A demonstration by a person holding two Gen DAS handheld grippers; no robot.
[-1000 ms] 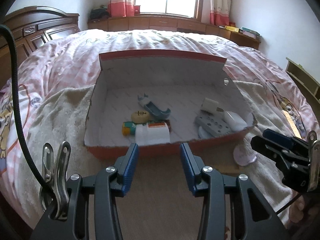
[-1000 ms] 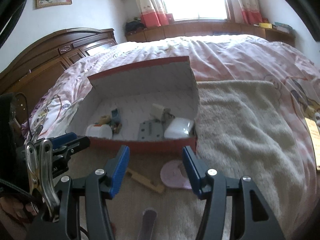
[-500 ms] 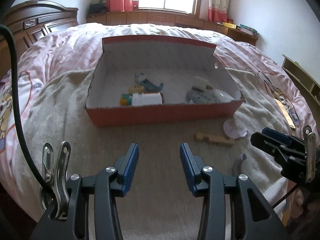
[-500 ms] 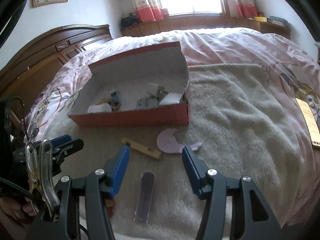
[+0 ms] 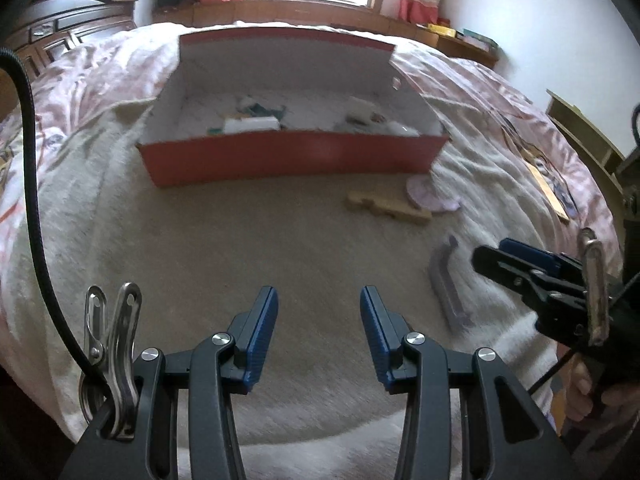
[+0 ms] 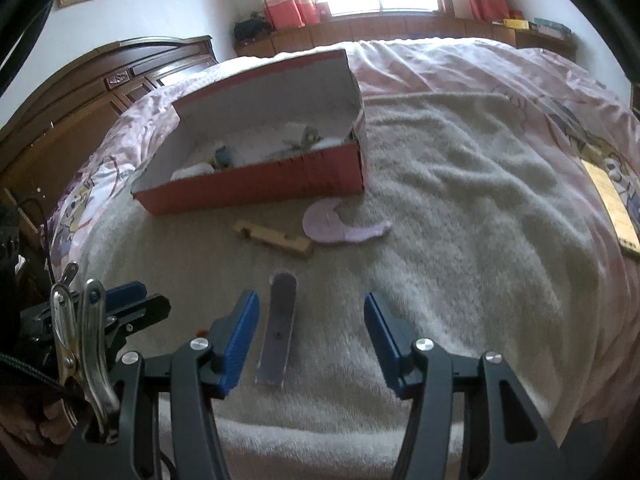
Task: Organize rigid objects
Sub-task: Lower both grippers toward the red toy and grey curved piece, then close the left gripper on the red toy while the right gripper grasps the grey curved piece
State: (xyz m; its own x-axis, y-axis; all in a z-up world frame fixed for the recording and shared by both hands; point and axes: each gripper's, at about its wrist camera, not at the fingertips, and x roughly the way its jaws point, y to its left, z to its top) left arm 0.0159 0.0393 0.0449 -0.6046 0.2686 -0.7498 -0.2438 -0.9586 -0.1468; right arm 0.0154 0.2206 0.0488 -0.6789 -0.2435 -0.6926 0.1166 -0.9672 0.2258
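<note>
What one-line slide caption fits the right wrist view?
Open right gripper above a grey strip on the towel, with a wooden piece, pink piece and red box beyond.

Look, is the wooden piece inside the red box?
No, the wooden piece lies on the towel in front of the red box, outside it.
</note>
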